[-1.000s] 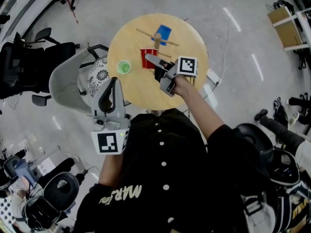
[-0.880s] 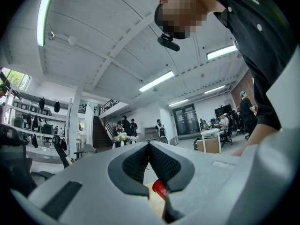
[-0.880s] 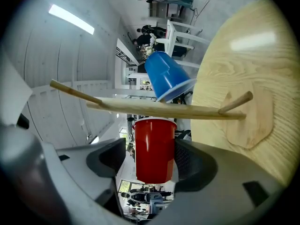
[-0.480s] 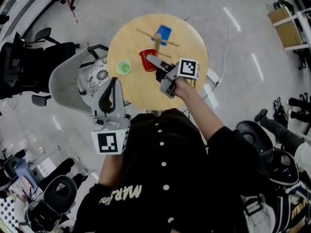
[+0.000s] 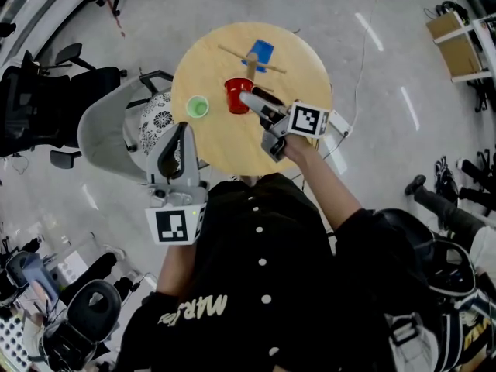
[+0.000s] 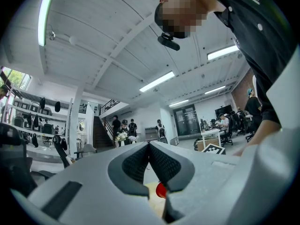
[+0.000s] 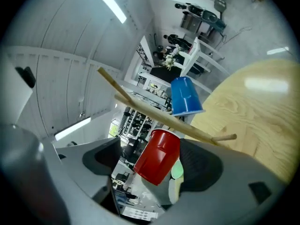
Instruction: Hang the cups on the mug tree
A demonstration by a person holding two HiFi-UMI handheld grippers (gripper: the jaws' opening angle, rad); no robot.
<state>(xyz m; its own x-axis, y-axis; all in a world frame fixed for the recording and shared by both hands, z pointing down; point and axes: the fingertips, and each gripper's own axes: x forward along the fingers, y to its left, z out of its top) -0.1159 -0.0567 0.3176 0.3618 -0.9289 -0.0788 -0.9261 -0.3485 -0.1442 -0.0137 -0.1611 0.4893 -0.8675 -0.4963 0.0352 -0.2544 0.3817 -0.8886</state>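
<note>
Plastic red cup hangs on a wooden peg between opening jaws of the right gripper; left gripper closed, empty.

Seen from overhead, the head view looks steeply down on the round table. The camera on the left tool, back at the table's near edge, tilts up toward the ceiling. The camera on the right tool, rolled sideways, peers close past its opening jaws at the red cup between them, which shows in all three views.
</note>
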